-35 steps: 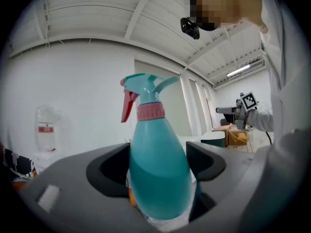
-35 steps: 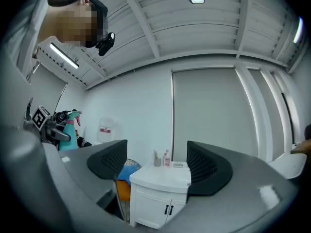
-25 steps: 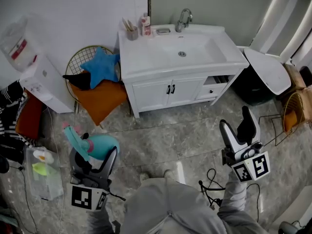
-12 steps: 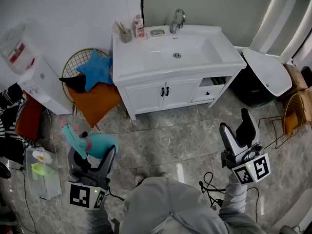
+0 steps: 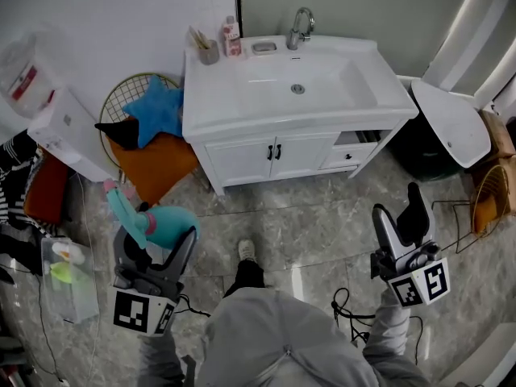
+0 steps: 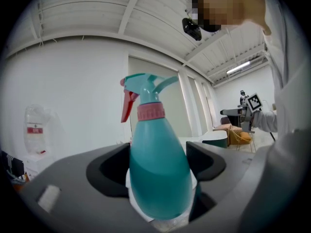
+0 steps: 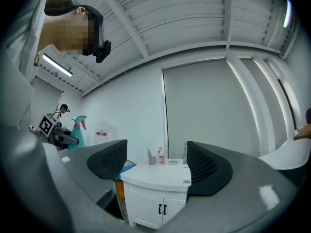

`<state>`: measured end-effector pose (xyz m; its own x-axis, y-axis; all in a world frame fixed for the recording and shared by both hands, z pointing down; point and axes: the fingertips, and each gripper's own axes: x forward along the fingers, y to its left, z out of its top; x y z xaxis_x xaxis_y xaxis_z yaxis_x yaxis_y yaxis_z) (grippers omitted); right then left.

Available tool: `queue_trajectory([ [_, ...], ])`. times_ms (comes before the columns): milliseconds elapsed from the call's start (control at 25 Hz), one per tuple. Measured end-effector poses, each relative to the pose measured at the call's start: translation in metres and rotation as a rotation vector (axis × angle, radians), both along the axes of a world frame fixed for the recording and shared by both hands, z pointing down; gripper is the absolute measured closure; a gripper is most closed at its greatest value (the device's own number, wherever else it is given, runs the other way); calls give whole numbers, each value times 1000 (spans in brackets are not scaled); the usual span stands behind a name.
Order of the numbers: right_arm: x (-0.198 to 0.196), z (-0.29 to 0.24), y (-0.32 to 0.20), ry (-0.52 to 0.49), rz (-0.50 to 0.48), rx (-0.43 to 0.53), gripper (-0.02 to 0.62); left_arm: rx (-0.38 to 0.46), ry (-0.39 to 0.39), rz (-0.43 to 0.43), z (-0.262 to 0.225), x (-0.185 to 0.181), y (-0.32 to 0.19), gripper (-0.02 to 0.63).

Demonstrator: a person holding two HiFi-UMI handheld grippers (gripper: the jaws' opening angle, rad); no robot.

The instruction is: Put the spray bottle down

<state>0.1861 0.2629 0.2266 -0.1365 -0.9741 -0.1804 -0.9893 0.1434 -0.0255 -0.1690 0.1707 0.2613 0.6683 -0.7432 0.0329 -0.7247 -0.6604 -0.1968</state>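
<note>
A teal spray bottle (image 6: 158, 171) with a pink collar and red trigger stands upright between the jaws of my left gripper (image 6: 158, 164), which is shut on its body. In the head view the spray bottle (image 5: 165, 222) sits in the left gripper (image 5: 153, 252) at lower left, above the marble floor. My right gripper (image 5: 405, 220) is open at lower right, nothing between its jaws. In the right gripper view the right gripper (image 7: 156, 164) frames the white vanity (image 7: 155, 176), and the spray bottle (image 7: 77, 132) shows small at far left.
A white sink vanity (image 5: 234, 115) with a tap (image 5: 300, 27), cup and small bottle stands ahead. An orange-cushioned wire chair with a blue star pillow (image 5: 157, 107) is to its left, a water dispenser (image 5: 56, 127) farther left. A round white table (image 5: 447, 119) and a cable (image 5: 347, 305) lie right.
The view has shifted slightly and a foot has stepped forward on the floor. Both grippers keep much the same pose; the bottle stays held in the left one.
</note>
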Motion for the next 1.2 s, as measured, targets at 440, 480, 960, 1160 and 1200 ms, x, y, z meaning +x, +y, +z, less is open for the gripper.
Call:
queue_trajectory([
  [440, 8, 8, -165, 3, -55, -18, 230, 2, 13, 27, 10, 39, -149, 196],
  [480, 8, 6, -183, 4, -63, -16, 230, -5, 12, 31, 8, 44, -163, 196],
  [960, -3, 6, -324, -8, -173, -23, 230, -10, 20, 21, 7, 80, -287, 196],
  [1160, 5, 15, -371, 6, -248, -37, 230, -34, 6, -25, 18, 103, -323, 196],
  [1200, 8, 17, -380, 8, -263, -41, 230, -35, 2, -36, 20, 108, -329, 196],
])
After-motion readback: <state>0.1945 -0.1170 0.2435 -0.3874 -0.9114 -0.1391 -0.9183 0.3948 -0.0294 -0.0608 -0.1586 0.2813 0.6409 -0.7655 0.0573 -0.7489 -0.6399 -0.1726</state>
